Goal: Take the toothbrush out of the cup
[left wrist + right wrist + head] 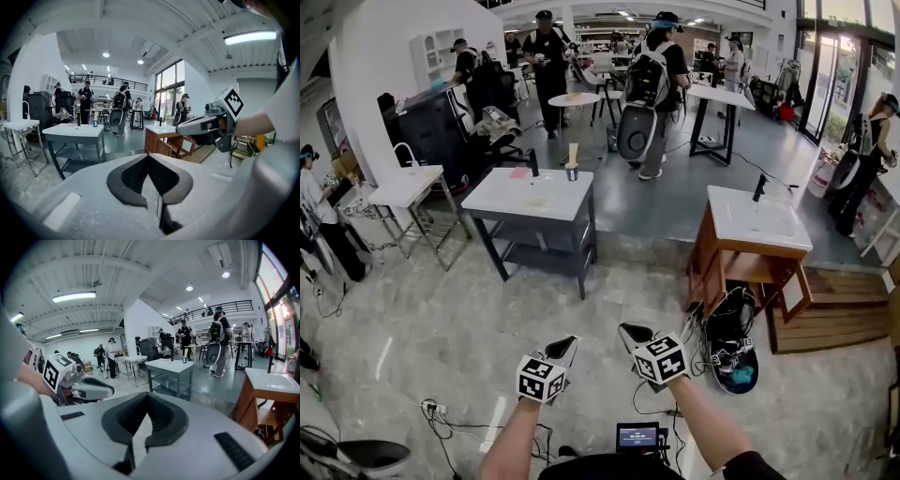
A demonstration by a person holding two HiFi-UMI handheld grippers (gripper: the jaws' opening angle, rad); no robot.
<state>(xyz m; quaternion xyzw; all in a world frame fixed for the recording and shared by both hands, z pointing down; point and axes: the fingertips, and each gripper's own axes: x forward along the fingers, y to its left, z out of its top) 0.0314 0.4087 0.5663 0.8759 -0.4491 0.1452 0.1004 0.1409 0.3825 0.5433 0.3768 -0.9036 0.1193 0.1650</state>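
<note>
The toothbrush [573, 153] stands upright in a small dark cup [572, 172] at the far edge of a grey table with a white top [525, 200], well ahead of both grippers. The cup [95, 123] [185, 360] is tiny in both gripper views. My left gripper [566, 346] and right gripper [629, 334] hang side by side low over the floor, far short of the table. Both are shut and empty. The left gripper view looks along shut jaws [148, 156] with the right gripper [183, 128] alongside. The right gripper view does the same [148, 395], with the left gripper [108, 392] beside it.
A wooden vanity with a white sink [759, 221] stands at the right, with a black bag [733, 352] on the floor before it. A small white table [407, 186] stands at the left. Cables [450, 427] lie on the stone floor. Several people stand beyond the tables.
</note>
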